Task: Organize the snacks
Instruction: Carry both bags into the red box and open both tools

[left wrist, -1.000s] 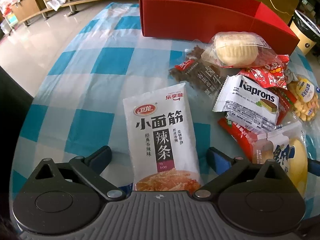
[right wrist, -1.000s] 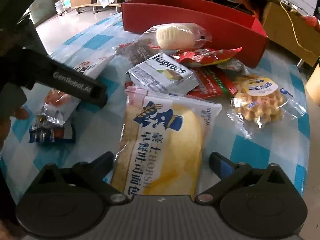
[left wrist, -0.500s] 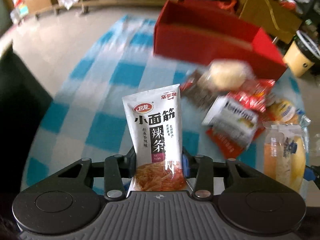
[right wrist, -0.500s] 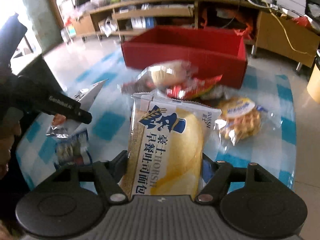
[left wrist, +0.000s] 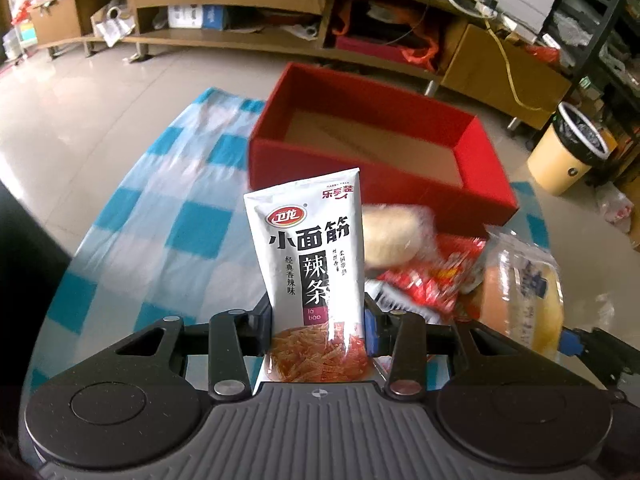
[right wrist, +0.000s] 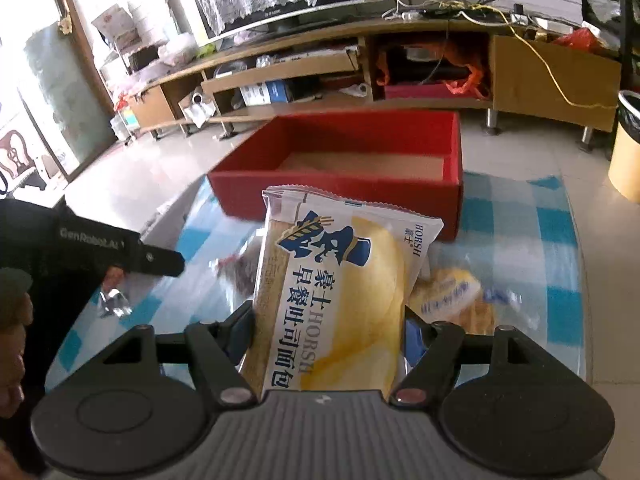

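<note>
White latiao packet (left wrist: 316, 264) upright in clenched left gripper (left wrist: 318, 330), bread bag (right wrist: 340, 300) upright in right gripper (right wrist: 328, 336)

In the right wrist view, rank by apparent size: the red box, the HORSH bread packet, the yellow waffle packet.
1. red box and HORSH bread packet: alike in the frame; the packet is far nearer, so unranked.
2. yellow waffle packet: smallest, partly hidden and blurred.

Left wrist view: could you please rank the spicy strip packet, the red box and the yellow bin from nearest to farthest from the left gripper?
1. Spicy strip packet, clamped in the left gripper.
2. Red box, ahead on the table.
3. Yellow bin, far right on the floor.
</note>
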A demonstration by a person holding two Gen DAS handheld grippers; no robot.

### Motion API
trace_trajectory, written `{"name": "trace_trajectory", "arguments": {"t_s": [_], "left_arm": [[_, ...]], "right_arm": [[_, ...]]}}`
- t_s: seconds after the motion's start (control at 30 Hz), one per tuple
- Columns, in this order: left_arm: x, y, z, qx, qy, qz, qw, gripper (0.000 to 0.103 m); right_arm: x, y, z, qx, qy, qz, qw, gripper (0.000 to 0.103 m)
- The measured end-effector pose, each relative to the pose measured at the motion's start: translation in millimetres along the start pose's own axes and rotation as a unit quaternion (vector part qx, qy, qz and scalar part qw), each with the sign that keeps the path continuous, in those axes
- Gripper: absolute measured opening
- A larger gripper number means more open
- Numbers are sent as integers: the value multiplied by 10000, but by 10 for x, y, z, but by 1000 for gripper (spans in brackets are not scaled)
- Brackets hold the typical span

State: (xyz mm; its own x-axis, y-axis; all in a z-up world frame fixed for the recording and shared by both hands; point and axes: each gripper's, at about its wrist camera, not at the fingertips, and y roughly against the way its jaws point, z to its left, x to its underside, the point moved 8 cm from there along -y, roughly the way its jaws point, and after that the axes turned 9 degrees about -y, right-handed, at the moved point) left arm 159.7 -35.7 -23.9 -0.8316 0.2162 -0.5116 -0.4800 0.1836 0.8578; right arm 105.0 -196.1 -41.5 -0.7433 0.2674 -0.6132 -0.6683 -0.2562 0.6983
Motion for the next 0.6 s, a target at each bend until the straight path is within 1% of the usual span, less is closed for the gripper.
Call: {"name": "trace_trajectory", "arguments": {"t_s": [0.17,0.4,0.6], "left_arm": [[-281,-90,-119,-4,-149,-147,9998,50],[-817,-267,-215,-131,-305,-421,9986,50],[-1180,-567,-219,-266,-341,-481,9979,50]], "right_arm": [[-335,-119,-48,-18,-45,-189,9998,70],[-858,-328,-181,38,-95,-445,9990,70],[-1280,-580,-298,82,-194,-601,9980,70]]}}
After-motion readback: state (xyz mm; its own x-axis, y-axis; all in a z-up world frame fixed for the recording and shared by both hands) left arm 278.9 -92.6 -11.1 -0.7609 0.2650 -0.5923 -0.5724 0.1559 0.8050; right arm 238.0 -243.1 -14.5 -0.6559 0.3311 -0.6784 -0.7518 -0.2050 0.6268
